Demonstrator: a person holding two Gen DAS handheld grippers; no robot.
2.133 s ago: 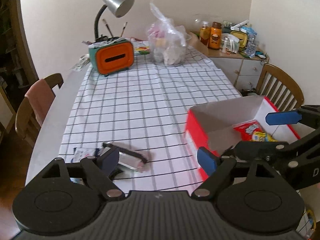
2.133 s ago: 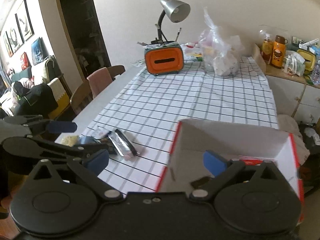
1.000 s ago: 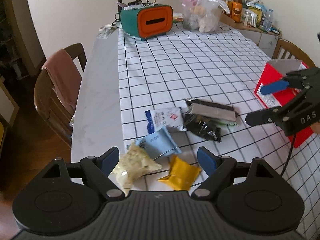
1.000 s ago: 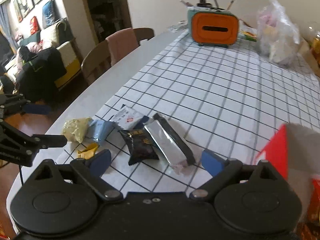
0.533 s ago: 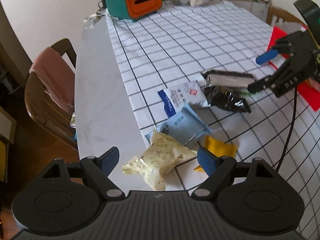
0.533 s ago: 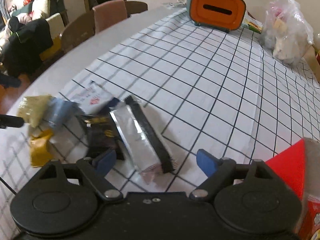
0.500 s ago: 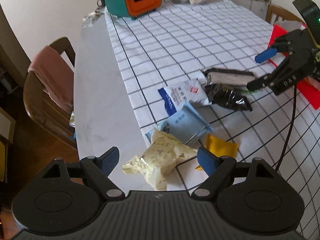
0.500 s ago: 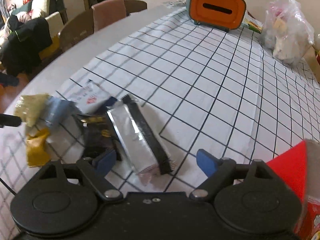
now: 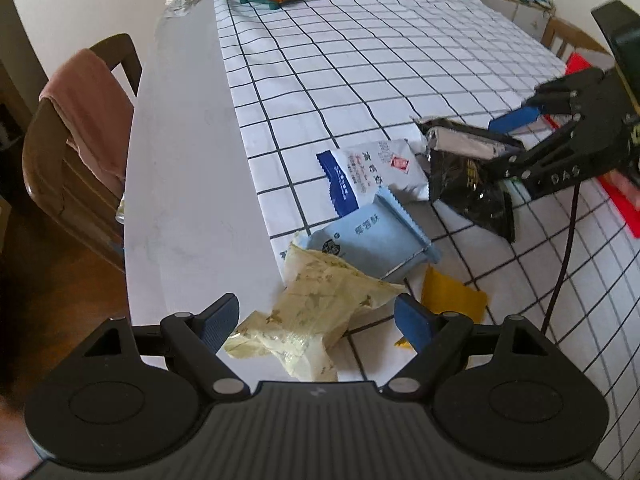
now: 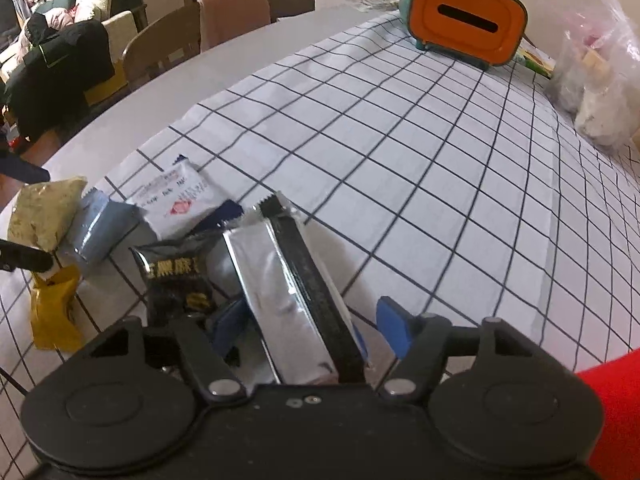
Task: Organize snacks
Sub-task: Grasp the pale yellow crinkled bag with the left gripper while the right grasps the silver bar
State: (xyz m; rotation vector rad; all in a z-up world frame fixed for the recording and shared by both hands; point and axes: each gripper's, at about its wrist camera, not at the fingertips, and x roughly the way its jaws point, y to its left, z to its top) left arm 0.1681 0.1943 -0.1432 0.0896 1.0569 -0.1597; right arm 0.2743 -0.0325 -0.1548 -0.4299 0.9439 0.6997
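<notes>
Here, left gripper point(image 9: 316, 320) held wide apart over pale yellow packet point(image 9: 316, 312) — straddling it, not pinching. Right gripper point(image 10: 308, 330) likewise spread, either side of silver-and-black packet point(image 10: 294, 292), not yet clamped. Taking the silver-and-black packet as landmark: black packet point(image 10: 176, 276) touching its left side, white-and-blue packet point(image 10: 176, 200) just beyond, light blue packet point(image 9: 372, 240) and small yellow sachet point(image 9: 452, 296) farther left on checked tablecloth point(image 10: 420, 140) — red box point(image 10: 612, 400) to its right.

Diffuse daylight, bright and even; source not visible. Soft short shadows under the snack packets point(image 9: 360, 236). Glare on the silver wrapper point(image 10: 276, 288). Strong fisheye bending at edges. Right wrist view slightly motion-blurred, possibly; far corners dim.
</notes>
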